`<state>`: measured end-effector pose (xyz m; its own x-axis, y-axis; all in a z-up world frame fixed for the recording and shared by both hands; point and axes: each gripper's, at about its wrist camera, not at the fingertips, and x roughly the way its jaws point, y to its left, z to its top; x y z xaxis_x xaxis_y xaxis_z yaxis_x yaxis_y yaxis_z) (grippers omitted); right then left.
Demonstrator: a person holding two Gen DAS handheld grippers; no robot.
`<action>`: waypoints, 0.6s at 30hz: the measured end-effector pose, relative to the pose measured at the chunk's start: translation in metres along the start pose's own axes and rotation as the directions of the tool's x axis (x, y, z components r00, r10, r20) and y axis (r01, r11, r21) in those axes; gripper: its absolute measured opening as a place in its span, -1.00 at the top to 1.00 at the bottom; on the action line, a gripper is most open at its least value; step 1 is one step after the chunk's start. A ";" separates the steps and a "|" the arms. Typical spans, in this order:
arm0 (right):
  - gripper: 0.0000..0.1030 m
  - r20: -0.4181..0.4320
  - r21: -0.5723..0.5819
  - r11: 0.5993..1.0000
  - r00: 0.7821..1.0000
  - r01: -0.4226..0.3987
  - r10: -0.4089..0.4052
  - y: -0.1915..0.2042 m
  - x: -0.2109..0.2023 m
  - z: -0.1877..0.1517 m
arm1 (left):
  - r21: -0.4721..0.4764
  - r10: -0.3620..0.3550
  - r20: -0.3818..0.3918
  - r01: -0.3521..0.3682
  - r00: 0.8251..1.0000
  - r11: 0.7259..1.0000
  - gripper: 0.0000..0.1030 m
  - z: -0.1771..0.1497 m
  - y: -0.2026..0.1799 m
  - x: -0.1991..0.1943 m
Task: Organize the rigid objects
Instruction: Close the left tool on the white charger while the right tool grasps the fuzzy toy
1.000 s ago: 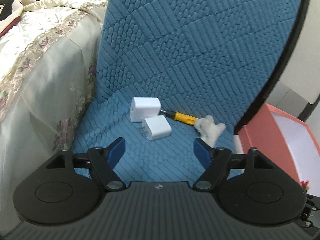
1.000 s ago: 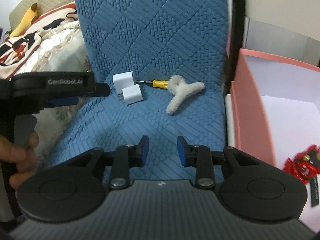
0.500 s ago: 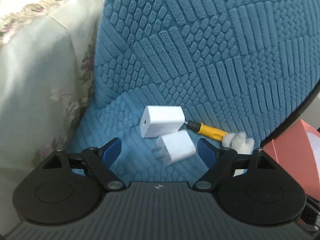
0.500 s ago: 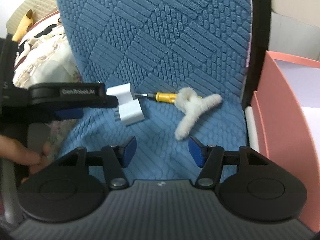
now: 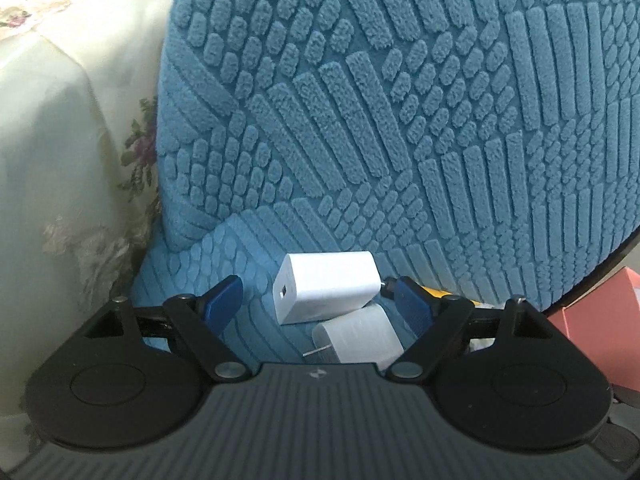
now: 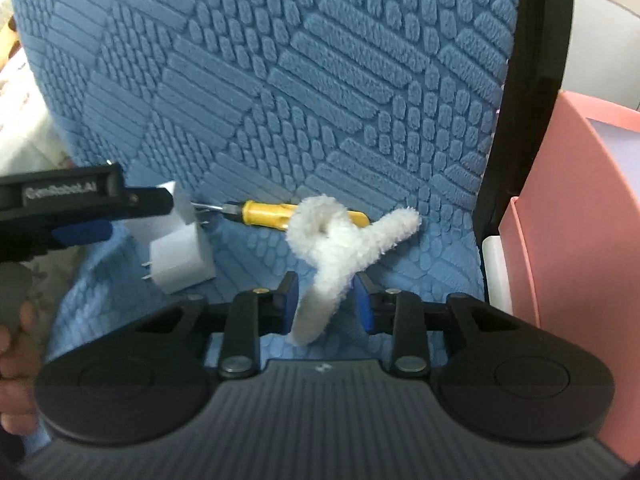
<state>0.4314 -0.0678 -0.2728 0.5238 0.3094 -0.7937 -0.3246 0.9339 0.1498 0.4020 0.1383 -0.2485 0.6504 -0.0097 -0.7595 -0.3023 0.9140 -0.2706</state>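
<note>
While the left gripper [image 5: 318, 306] hung low over the blue textured chair seat [image 5: 256, 248], its jaws stood spread wide with the larger white charger block [image 5: 328, 286] lying between the blue pads [image 5: 224, 300], neither pad pressing on it. A second, smaller white plug adapter [image 5: 358, 340] lay just below that block at the bottom centre of the left wrist view, its metal prongs pointing left, and it touched the larger block. In the right wrist view the right gripper [image 6: 325, 304] sat at lower centre with its jaws closing around the stem of a white fuzzy Y-shaped piece [image 6: 332, 248]; the stem lay between the pads, though a narrow gap still showed on the right side. Behind the fuzzy piece, a yellow-handled screwdriver [image 6: 268, 212] lay across the seat against the chair back [image 6: 320, 80]. A pink box [image 6: 580, 208] stood at the right edge. A person's hand [image 6: 12, 344] showed at the lower left.
</note>
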 end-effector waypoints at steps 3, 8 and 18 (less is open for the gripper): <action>0.46 -0.011 0.002 1.000 1.000 -0.009 0.009 -0.002 0.007 0.002 | 0.019 0.010 -0.001 -0.010 1.000 1.000 -0.66 0.001 -0.003 0.006; 0.48 -0.009 0.005 1.000 1.000 -0.017 0.017 -0.003 0.008 0.006 | 0.042 0.024 -0.007 -0.023 1.000 0.999 -0.65 0.001 -0.008 0.021; 0.55 0.015 -0.061 0.998 0.999 0.031 -0.030 0.001 -0.003 0.009 | 0.080 0.038 -0.020 -0.037 0.999 0.996 -0.22 0.007 -0.020 0.040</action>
<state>0.4369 -0.0663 -0.2648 0.5453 0.2839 -0.7887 -0.3554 0.9304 0.0892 0.4385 0.1224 -0.2693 0.6243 0.0173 -0.7810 -0.2692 0.9433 -0.1944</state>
